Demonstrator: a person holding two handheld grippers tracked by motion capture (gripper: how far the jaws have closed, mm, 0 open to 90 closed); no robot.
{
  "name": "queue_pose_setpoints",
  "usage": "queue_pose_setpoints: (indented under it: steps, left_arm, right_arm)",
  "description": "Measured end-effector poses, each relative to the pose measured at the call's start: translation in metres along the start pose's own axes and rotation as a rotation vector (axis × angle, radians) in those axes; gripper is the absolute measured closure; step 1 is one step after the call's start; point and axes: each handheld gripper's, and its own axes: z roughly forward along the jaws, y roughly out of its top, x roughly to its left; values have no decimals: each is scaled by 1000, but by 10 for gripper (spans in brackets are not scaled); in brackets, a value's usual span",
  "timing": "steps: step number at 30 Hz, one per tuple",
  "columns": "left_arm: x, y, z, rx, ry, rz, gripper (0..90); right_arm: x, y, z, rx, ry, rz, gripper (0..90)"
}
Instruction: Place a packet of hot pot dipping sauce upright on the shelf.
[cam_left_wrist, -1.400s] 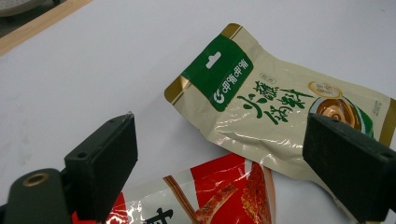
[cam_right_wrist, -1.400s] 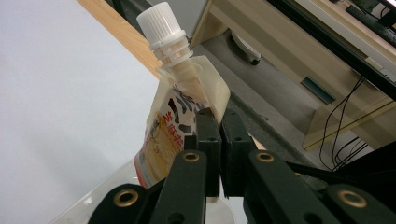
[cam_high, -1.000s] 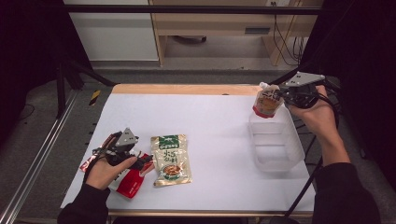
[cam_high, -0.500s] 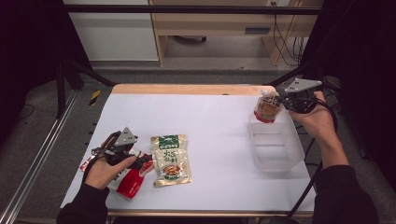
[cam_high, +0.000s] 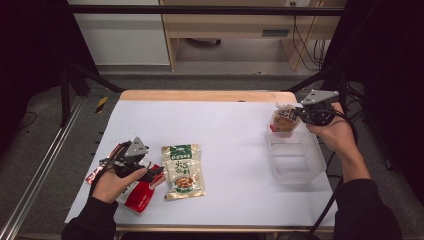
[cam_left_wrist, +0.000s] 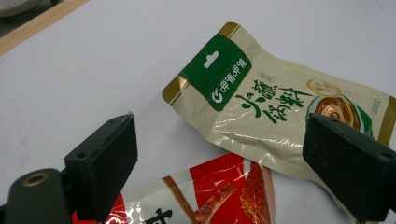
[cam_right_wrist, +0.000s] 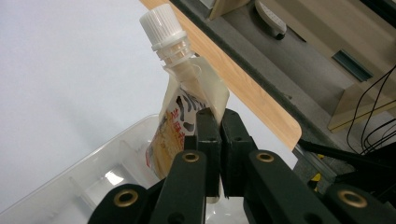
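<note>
A spouted pouch (cam_high: 284, 121) (cam_right_wrist: 180, 112) with a white cap hangs over the far end of a clear plastic tub (cam_high: 296, 159) (cam_right_wrist: 70, 186), and my right gripper (cam_high: 299, 113) (cam_right_wrist: 219, 122) is shut on its upper edge. At the table's left my left gripper (cam_high: 145, 165) (cam_left_wrist: 224, 172) stands open, its jaws wide apart just above a red snack packet (cam_high: 137, 187) (cam_left_wrist: 205, 200). A cream and green sauce packet (cam_high: 183, 171) (cam_left_wrist: 275, 107) lies flat beside the red one, partly under its edge in the left gripper view.
The white table top (cam_high: 220, 130) has a wooden far edge (cam_high: 205, 96). Beyond it stand a desk and cables on the floor. A metal rail (cam_high: 45, 165) runs along the left side.
My right hand has lowered the pouch toward the tub's far end. The left hand and both packets have stayed where they were.
</note>
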Motion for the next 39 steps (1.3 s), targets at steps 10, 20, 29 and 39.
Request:
queue_pose_setpoints:
  steps: [10,20,29,39]
  left_arm:
    - [0,0,0,6,-1,-1,104]
    - [1,-1,0,9,-1,-4,104]
    - [2,-2,-1,3,2,-8,103]
    - [3,-2,-1,0,5,-12,102]
  right_arm:
    - [3,-7,12,32,20,16,882]
    - [4,-10,19,25,22,58,842]
    - [5,-8,16,22,-20,114,542]
    - [19,-3,0,-43,-83,151,267]
